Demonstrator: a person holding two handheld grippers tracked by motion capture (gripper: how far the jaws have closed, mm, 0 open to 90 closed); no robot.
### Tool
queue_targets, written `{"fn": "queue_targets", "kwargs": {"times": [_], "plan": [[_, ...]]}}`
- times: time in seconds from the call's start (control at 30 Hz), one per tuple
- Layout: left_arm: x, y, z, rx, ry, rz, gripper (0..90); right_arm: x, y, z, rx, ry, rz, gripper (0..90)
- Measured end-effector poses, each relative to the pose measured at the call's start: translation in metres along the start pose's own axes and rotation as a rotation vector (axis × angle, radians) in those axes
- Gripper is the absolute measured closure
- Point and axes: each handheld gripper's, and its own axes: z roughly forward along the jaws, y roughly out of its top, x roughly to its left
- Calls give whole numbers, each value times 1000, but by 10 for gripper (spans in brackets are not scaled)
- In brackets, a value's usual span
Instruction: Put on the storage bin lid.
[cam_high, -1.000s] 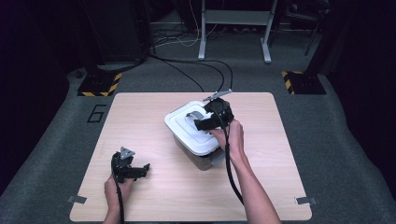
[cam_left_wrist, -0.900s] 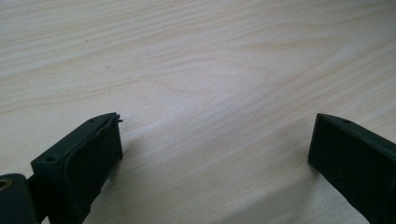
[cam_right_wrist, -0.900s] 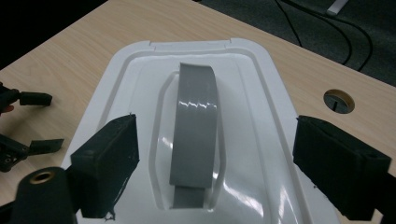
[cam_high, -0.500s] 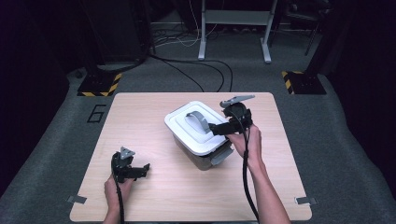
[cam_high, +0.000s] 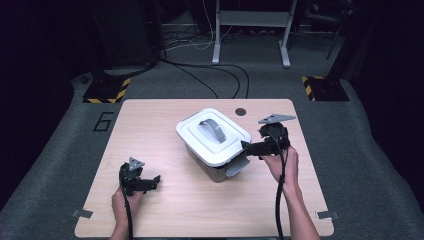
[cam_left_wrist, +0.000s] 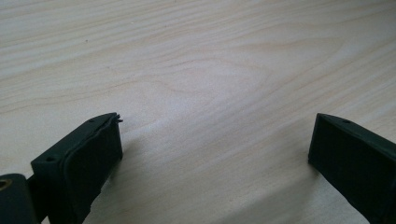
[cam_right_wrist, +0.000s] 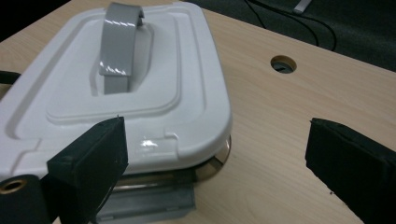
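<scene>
Your right gripper (cam_high: 248, 147), jaws wide, sits at the latch (cam_high: 236, 168) of the box (cam_high: 212, 136) mid-frame; the latch seems unclipped, so lifting could spill the lid; left gripper (cam_high: 150, 182) idles open.

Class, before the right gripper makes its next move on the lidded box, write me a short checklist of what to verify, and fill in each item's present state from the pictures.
1. Right gripper open: ok, jaws stand wide apart in the right gripper view.
2. Nothing held between its jaws: ok.
3. White lid seated on the box: ok, it lies flat on top.
4. Grey latch on the near side released: ok, it sticks outward and down from the lid edge.
5. Latch on the far side released: cannot tell, hidden.
6. Left gripper out of the way: ok, open over bare table, apart from the box.
</scene>
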Motion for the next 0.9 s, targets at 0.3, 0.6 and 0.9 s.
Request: {"fn": "queue_targets", "kwargs": {"times": [0.3, 0.6, 0.9], "plan": [[0, 0, 0, 3, 3, 8, 26, -23, -37, -4, 16, -39, 49, 54], [1, 0, 0, 3, 3, 11, 26, -44, -83, 10, 44, -51, 135, 54], [1, 1, 0, 5, 1, 12, 25, -68, -138, 44, 99, -119, 228, 37]]}}
